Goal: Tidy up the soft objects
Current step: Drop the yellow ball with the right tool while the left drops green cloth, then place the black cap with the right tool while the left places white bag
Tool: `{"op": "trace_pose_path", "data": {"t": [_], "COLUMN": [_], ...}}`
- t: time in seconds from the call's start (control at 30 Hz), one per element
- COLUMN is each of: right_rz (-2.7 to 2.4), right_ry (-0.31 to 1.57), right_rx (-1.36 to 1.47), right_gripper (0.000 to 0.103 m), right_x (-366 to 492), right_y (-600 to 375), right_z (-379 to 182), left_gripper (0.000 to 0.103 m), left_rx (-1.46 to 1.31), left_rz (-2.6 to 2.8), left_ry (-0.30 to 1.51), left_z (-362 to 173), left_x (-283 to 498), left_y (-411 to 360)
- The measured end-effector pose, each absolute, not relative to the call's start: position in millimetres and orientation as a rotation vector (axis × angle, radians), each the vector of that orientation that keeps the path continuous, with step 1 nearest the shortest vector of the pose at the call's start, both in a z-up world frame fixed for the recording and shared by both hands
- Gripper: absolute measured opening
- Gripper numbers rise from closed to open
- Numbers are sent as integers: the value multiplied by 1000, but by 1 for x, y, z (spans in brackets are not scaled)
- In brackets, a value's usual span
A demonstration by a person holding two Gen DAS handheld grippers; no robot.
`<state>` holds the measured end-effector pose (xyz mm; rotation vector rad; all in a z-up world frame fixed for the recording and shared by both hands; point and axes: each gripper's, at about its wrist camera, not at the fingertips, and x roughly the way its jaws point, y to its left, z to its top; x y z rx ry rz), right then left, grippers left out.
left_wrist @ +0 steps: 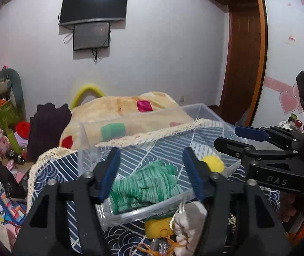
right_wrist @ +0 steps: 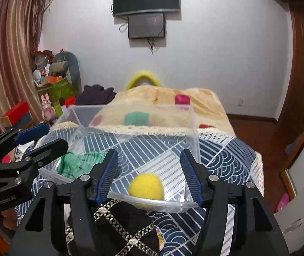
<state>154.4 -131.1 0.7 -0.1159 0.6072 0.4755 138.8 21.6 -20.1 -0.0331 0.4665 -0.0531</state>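
Observation:
A clear plastic box [left_wrist: 152, 210] stands on the blue patterned cloth. In it lie green knitted gloves [left_wrist: 145, 188] and a yellow fuzzy ball [left_wrist: 213, 163]. My left gripper [left_wrist: 152, 177] is open and empty, just above the gloves at the box's near rim. My right gripper [right_wrist: 149, 176] is open and empty, above the yellow ball [right_wrist: 146, 186], which lies in the box [right_wrist: 152, 203]. The gloves show at left [right_wrist: 77, 163]. Below the left gripper lie a white drawstring pouch [left_wrist: 190, 219] and a yellow sponge [left_wrist: 158, 227]. A black item with a patterned strap [right_wrist: 120, 224] lies under the right gripper.
The blue cloth [right_wrist: 222, 160] covers a small table with a lace edge. Behind it is a bed with a beige blanket [left_wrist: 126, 108] and dark clothes [left_wrist: 47, 128]. Clutter fills the floor at left [left_wrist: 0, 196]. A wooden door [left_wrist: 243, 64] is at right.

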Motion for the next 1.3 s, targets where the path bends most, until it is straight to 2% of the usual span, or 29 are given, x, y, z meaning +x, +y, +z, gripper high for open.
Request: {"op": "trace_pose_path", "data": {"t": [0.13, 0.23, 0.43, 0.9, 1.2, 1.27, 1.3], "right_rz": [481, 480, 486, 570, 589, 592, 593], "right_ry": [565, 543, 549, 707, 749, 743, 744], "right_rx": [-109, -110, -120, -130, -95, -102, -105], "right_gripper": [66, 70, 78, 84, 81, 70, 62], "right_x": [140, 127, 107, 84, 89, 86, 85], "right_y": [-138, -141, -143, -141, -148, -149, -149], "right_z": [12, 15, 9, -45, -59, -58, -58], "left_gripper": [90, 97, 99, 99, 99, 99, 95], "left_rx": [-41, -45, -45, -101, -99, -103, -103], "left_rz": [-46, -36, -25, -51, -98, -117, -128], "left_ry": [423, 401, 394, 520, 562, 565, 566], "left_z": [-6, 1, -4, -48, -64, -65, -65], "left_x": [119, 105, 82, 57, 58, 59, 60], "left_y": [22, 21, 20, 22, 10, 8, 6]}}
